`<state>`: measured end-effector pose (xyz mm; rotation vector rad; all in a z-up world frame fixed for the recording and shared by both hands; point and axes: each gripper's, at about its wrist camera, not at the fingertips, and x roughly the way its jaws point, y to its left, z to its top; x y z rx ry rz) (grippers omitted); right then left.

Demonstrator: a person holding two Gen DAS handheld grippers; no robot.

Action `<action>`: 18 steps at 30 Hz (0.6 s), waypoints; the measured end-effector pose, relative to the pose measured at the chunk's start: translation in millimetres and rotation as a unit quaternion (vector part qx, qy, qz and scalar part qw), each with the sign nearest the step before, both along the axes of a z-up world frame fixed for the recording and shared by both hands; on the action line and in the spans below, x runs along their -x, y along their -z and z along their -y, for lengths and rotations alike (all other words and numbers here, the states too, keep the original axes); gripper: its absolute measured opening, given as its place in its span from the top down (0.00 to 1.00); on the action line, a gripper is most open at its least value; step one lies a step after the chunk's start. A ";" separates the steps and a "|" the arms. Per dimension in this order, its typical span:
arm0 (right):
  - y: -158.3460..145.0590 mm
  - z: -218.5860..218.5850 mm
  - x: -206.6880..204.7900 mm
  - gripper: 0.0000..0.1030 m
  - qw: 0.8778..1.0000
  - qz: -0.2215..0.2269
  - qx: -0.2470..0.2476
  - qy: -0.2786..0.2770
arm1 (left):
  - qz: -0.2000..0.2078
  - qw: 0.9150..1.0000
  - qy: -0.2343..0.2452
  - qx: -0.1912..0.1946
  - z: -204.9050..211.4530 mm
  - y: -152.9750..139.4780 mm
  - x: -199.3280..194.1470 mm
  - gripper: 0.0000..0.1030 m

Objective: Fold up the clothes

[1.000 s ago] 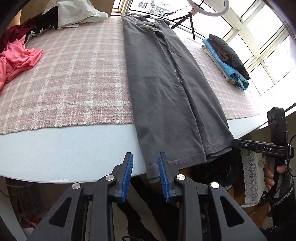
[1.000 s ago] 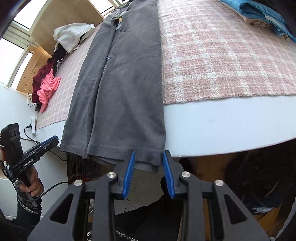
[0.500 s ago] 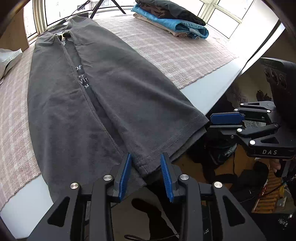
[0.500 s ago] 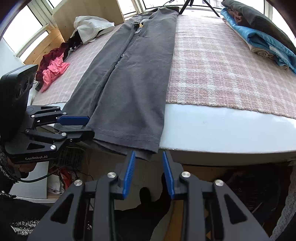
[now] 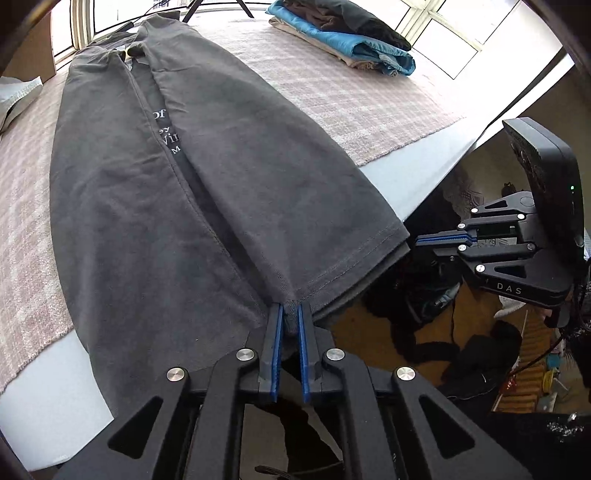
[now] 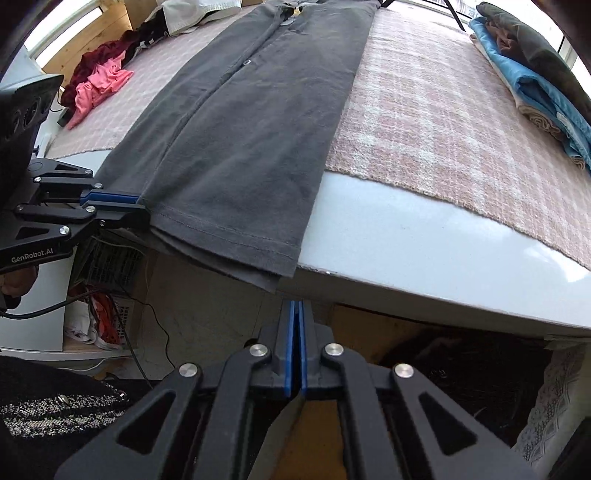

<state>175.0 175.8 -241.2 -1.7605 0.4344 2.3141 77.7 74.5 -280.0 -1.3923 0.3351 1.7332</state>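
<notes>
A long grey shirt (image 5: 184, 206) lies flat on the plaid cloth, sides folded in, its hem hanging over the table's near edge. My left gripper (image 5: 290, 308) has its jaws closing, with the hem's left corner between the blue pads. In the right wrist view the left gripper (image 6: 144, 206) pinches that same corner of the grey shirt (image 6: 251, 129). My right gripper (image 6: 295, 304) is shut just below the hem's right corner, and no cloth shows between its pads. From the left wrist view the right gripper (image 5: 419, 242) sits beside that corner.
A pink-and-white plaid cloth (image 6: 443, 110) covers the white table (image 6: 406, 251). Folded clothes are stacked at the far right (image 5: 351, 40). A pink and dark red heap (image 6: 99, 81) and a white garment (image 6: 199, 11) lie far left. Clutter and cables sit on the floor below.
My left gripper slid right along the table edge to the hem and its jaws closed on the cloth. The right gripper's jaws went from open to shut near the other corner.
</notes>
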 end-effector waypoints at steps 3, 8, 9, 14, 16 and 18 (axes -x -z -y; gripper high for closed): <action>-29.3 -2.4 -1.2 0.97 0.998 -0.054 0.011 0.013 | -0.007 1.000 -0.004 -0.017 10.5 -15.5 -2.3 0.78; -50.4 7.0 37.0 0.82 0.991 -0.131 0.032 0.014 | -0.043 0.999 -0.025 -0.002 29.8 -29.5 -6.9 0.77; -47.2 13.3 50.3 0.82 0.990 -0.135 0.036 0.008 | -0.047 0.998 -0.029 0.001 35.3 -30.8 -7.6 0.77; -25.8 38.3 96.9 0.82 0.988 -0.136 0.066 -0.026 | -0.057 0.995 -0.082 0.022 76.0 -28.0 -7.1 0.77; -13.6 50.7 97.2 0.82 0.993 -0.093 0.038 -0.063 | -0.042 0.993 -0.112 0.019 96.1 -23.8 -3.3 0.77; -11.6 60.4 91.7 0.84 0.993 -0.069 0.004 -0.091 | -0.025 0.989 -0.144 0.017 115.7 -17.1 1.6 0.76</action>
